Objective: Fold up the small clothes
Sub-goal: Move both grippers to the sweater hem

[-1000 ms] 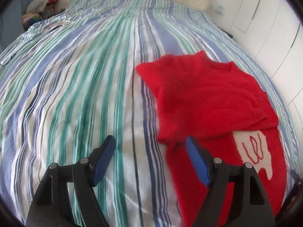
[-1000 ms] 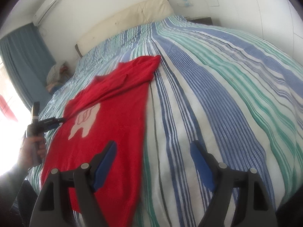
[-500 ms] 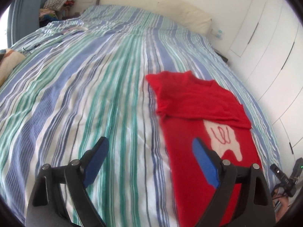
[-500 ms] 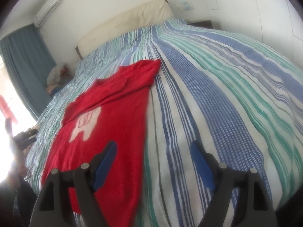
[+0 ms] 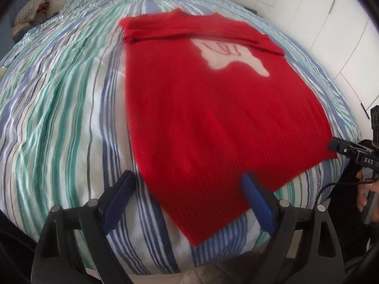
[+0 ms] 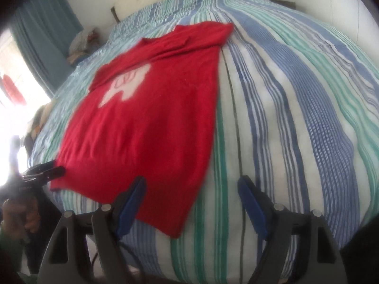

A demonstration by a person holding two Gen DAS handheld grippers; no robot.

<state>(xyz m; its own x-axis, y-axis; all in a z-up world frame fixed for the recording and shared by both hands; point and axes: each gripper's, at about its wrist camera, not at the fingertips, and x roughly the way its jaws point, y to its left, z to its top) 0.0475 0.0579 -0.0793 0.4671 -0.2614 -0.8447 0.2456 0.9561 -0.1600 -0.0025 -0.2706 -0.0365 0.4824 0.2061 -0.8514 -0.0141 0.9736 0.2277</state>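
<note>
Both grippers, left gripper [image 5: 187, 201] and right gripper [image 6: 191, 203], show black frames, blue finger pads [image 5: 118, 198], silver screws; a green sleeve edges the left hand [image 6: 21, 215].

Bright daylight is pouring in from the window [image 6: 14, 108] on the left of the right wrist view, washing that side out white. Both pictures are bending round at their dark corners, and the red sweater [image 5: 213, 108] is looking blurry and soft.
</note>
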